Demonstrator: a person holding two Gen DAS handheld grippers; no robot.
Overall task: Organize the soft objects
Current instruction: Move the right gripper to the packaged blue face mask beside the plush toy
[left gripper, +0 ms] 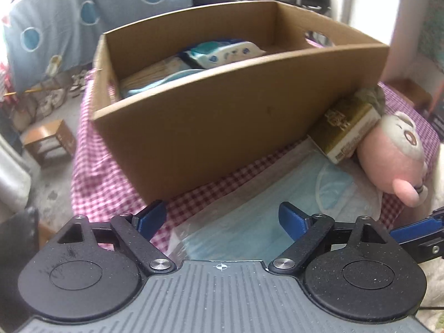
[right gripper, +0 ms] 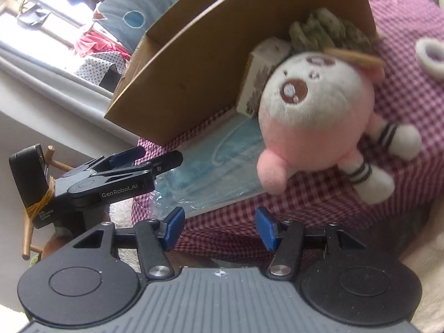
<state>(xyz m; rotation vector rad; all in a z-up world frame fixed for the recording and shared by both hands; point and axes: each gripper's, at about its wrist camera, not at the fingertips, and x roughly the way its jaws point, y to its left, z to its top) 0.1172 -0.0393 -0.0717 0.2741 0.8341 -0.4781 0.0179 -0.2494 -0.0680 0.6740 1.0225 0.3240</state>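
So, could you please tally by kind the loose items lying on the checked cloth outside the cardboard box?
Plush toys: 1, the pink plush doll.
Bagged face masks: 1, the blue mask packet.
Small cartons: 1, the gold carton.
Knitted cloths: 1, the green-grey knit.
Fuzzy rings: 1, the white ring.
Total: 5

The cardboard box (left gripper: 211,127) wall hides its contents' lower parts; the plush toy (left gripper: 394,152) covers the gold carton's (left gripper: 347,130) end; its print is blurred.

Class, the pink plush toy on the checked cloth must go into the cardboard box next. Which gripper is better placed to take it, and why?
Right. The right gripper is open and faces the plush toy; the left gripper is over the mask packet.
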